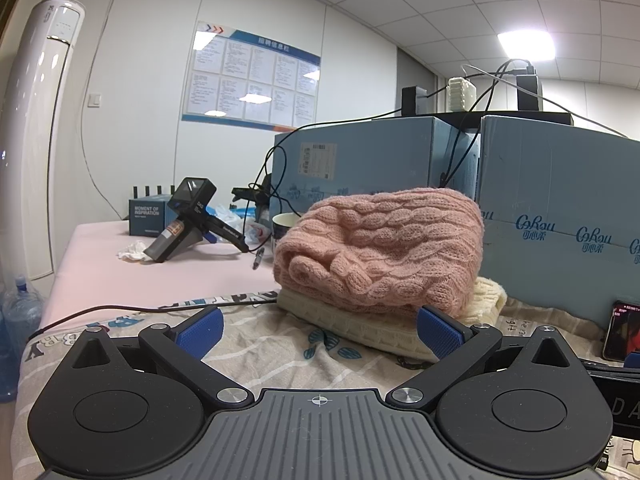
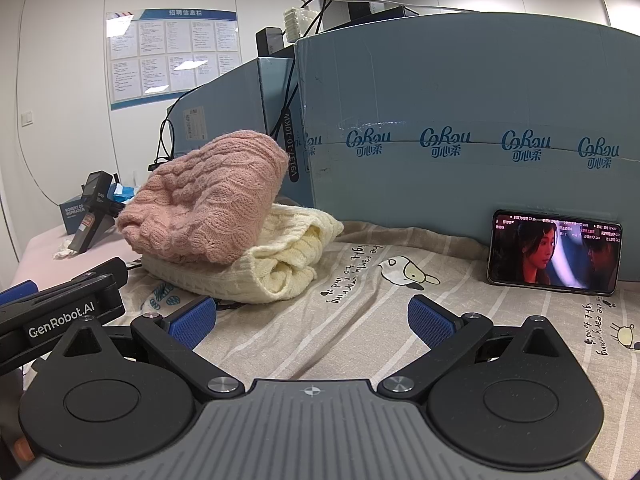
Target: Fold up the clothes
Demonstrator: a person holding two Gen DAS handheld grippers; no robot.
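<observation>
A folded pink cable-knit sweater (image 1: pixel 380 248) (image 2: pixel 208 204) lies on top of a folded cream knit sweater (image 1: pixel 360 324) (image 2: pixel 276 264), stacked on a printed bed sheet (image 1: pixel 272 344) (image 2: pixel 360 320). My left gripper (image 1: pixel 318 330) stands open just in front of the stack, nothing between its blue pads; its right pad sits close to the cream sweater's edge. My right gripper (image 2: pixel 312 316) is open too, over bare sheet to the right of the stack, with nothing in it. The left gripper's body shows at the left edge of the right wrist view.
Tall blue cardboard boxes (image 1: pixel 560 216) (image 2: pixel 460 128) wall off the back and right. A phone (image 2: pixel 554 252) playing video leans against them. On the pink surface to the left lie another handheld device (image 1: pixel 188 220), a small box (image 1: pixel 148 216), a mug (image 1: pixel 284 224), cables and tissue.
</observation>
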